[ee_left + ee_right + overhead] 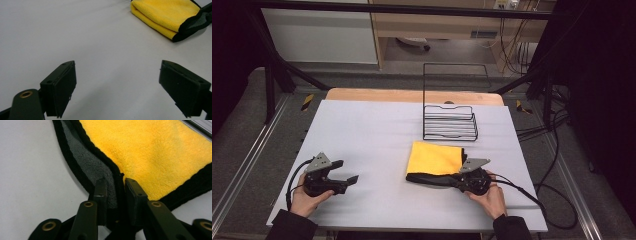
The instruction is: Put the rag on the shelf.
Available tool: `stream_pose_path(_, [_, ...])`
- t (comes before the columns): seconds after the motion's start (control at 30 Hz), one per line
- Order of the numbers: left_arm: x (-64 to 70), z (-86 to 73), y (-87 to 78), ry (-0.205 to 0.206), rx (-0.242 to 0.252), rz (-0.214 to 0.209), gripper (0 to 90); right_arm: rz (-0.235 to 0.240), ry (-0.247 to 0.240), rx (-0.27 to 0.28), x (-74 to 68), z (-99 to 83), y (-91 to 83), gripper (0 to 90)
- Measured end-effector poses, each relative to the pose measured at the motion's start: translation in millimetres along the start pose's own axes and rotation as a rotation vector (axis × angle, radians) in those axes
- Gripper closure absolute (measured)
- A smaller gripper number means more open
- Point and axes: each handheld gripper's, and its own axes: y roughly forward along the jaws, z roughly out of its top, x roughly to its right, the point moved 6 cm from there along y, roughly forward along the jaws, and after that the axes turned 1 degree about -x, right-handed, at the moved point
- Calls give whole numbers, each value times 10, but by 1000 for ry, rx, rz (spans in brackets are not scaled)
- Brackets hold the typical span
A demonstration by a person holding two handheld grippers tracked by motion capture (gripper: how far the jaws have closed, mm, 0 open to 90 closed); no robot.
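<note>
- The pale grey tabletop (372,150) carries a black wire rack (450,122) at the back.
- The folded yellow microfibre cloth with black trim (435,159) lies in front of it.
- My right gripper (115,185) pinches its near hem, so I judge the grasp made; lifting comes next.
- My left gripper (117,75) hovers well apart, fingers spread.

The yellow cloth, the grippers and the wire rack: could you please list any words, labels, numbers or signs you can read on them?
No readable text anywhere.
yellow cloth: plain, no tag visible.
right gripper, left gripper: no markings.
wire rack: bare wire.
label on the far shelf: too small to read.
</note>
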Motion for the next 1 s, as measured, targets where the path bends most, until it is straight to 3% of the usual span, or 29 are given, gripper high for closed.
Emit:
stream_pose_path(0.37, [-3, 3, -3, -5, 3, -3, 153, 11, 68, 0, -6, 51, -44, 830])
stream_pose_path(0.67, [0, 6, -5, -6, 5, -2, 154, 66, 95, 6, -187, 151, -55, 834])
stream_pose_path(0.83, [1, 5, -3, -5, 3, -1, 155, 91, 122, 9, -373, 210, -13, 832])
stream_pose_path(1.0, [5, 5, -7, -5, 4, 0, 156, 32, 99, -10, -361, 204, 55, 813])
